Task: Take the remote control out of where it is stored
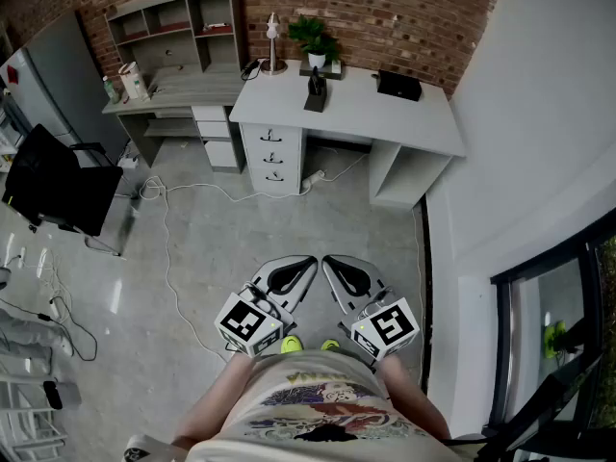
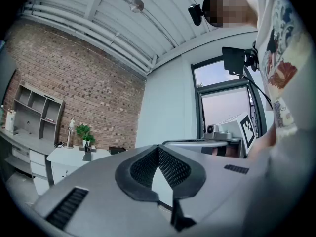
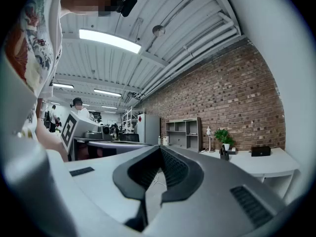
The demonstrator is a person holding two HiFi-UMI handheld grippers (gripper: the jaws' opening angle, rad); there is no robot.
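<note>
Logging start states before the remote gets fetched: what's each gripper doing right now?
Left gripper: closed, holding nothing.
Right gripper: closed, holding nothing.

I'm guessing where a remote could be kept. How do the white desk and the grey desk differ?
The white desk has an open flat top with a plant and a lamp on it; the grey desk carries a shelf unit. The white desk's drawers sit at its left end, the grey desk's drawers at its right end. Both desks stand against the brick wall, with their drawers shut.
</note>
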